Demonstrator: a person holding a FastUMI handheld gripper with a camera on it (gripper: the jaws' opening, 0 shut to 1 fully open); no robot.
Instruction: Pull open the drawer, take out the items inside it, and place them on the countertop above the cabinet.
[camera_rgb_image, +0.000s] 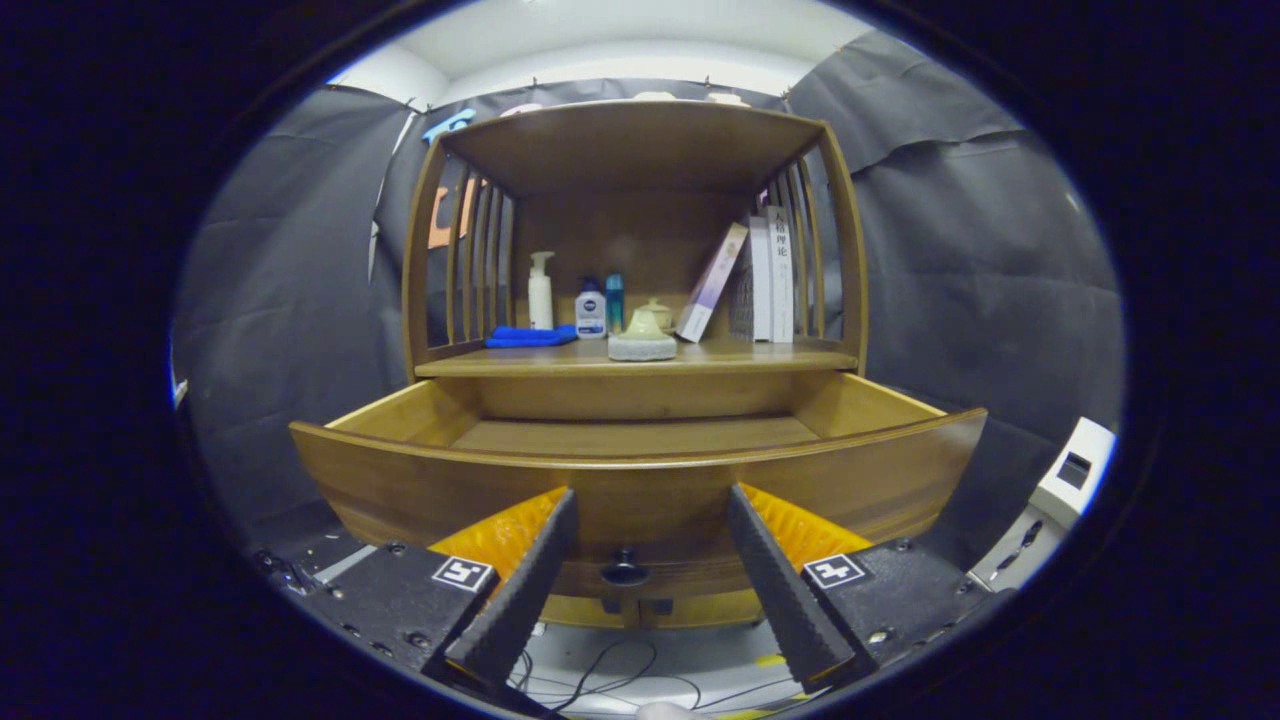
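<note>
- Fingers (650, 505) are seen spread apart, nothing pinched between them; the small dark knob (624, 570) sits in the gap between them, untouched.
- Drawer (640, 470) is pulled out toward the fingers, its curved front panel just ahead of the fingertips. What shows of the drawer floor is bare wood; no item is seen inside, though the strip just behind the front panel is hidden.
- Judged stage: opening done; removal either complete or something lies in the hidden strip. Cannot be told from this view.
- On the bench (640, 357) above the drawer are noted: a grey-green lidded dish (642, 338) near the front edge, a blue cloth (530, 337), a pump bottle (540, 290), a small white bottle (591, 310) and a blue bottle (614, 303), and leaning books (765, 275) to the right.
- Risk: the dish stands close to the bench edge, directly above the open drawer; a reach in or out could clip it and drop it.
- Risk: a downward approach could catch the raised front panel with a spread finger and jolt the cabinet; the leaning book (712, 283) could be tipped.
- Risk: cables (600, 672) lie on the floor below the fingers and could be snagged on withdrawal.
</note>
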